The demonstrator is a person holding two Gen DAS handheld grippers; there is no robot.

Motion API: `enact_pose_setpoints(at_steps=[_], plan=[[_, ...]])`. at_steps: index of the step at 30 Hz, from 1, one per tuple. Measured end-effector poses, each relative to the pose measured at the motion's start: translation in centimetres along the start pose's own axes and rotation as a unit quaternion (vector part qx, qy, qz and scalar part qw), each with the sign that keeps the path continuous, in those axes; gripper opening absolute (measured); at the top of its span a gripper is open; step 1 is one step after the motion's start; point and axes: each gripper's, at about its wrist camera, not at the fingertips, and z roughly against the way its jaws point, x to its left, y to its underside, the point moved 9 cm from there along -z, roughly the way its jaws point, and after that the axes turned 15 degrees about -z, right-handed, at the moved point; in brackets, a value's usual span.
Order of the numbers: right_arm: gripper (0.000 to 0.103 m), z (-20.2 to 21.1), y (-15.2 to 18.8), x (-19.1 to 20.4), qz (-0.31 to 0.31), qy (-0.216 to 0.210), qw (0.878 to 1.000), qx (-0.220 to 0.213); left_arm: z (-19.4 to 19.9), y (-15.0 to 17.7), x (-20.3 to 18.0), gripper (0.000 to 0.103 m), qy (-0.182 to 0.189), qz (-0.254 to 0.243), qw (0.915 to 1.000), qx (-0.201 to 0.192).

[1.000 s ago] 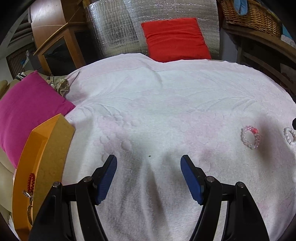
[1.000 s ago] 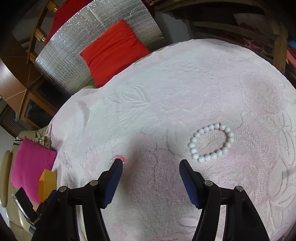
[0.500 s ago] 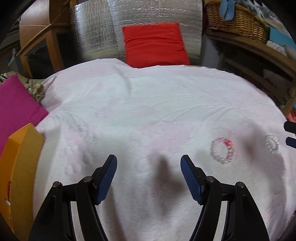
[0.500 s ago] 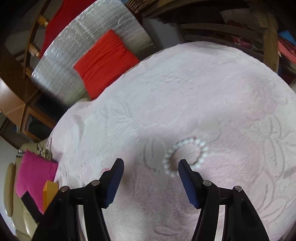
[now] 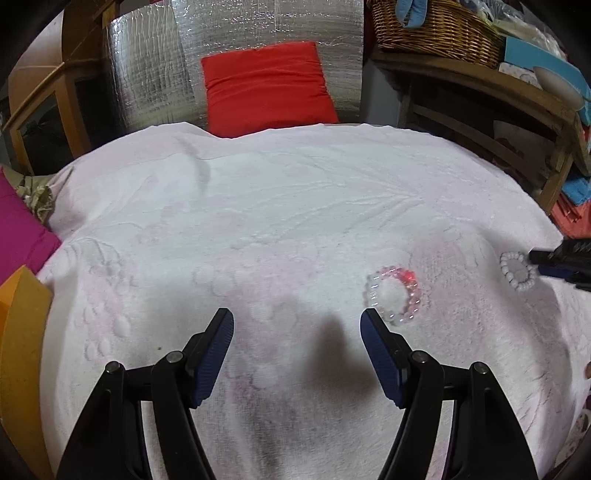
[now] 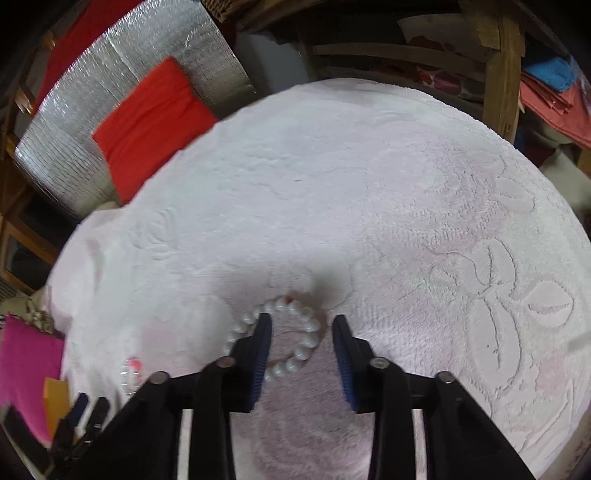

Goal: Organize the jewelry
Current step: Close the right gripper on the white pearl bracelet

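A white pearl bracelet (image 6: pixel 295 332) lies flat on the pale pink towel (image 6: pixel 369 206). My right gripper (image 6: pixel 302 325) is open and low over it, the left finger inside the ring and the ring's right side between the fingers. The bracelet also shows in the left wrist view (image 5: pixel 517 271), with my right gripper's tips (image 5: pixel 561 260) beside it. A clear pink-and-red bead bracelet (image 5: pixel 395 295) lies just ahead of my left gripper's right finger. My left gripper (image 5: pixel 297 325) is open and empty above the towel. An orange tray (image 5: pixel 18 332) stands at the left edge.
A magenta cushion (image 5: pixel 18 229) lies left of the towel. A red cushion (image 5: pixel 266 88) leans on a silver foil panel (image 5: pixel 155 62) at the back. A wicker basket (image 5: pixel 432 29) sits on a wooden shelf (image 5: pixel 480 88) at back right.
My right gripper has come down over the pearl bracelet and narrowed around its right side. My left gripper has swung right, bringing the pink bracelet nearer and the orange tray toward the edge.
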Motion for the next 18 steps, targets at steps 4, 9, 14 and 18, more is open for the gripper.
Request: enact_pose_setpoints(at_steps=[4,9,14,18], plan=[[0.016,-0.9,0.5,0.5,0.064,0.057,0.996,-0.023,-0.4,-0.6,-0.5,0.072,0.020,0.007,0.9998,-0.005],[0.011,-0.7,1.1,1.5,0.109,0.090,0.989,-0.053,-1.6,-1.1,-2.5,0.072,0.053,-0.005,0.9986,0.002],[0.010,-0.7,0.8,1.5,0.095,0.078,0.991,-0.049,-2.6,-1.4,-4.3,0.072,0.083,-0.013,0.9964,0.007],[0.010,-0.9,1.0,1.8,0.099,0.082,0.991,-0.048,-2.5,-1.5,-4.3,0.073,0.088,0.000,0.9962,0.001]])
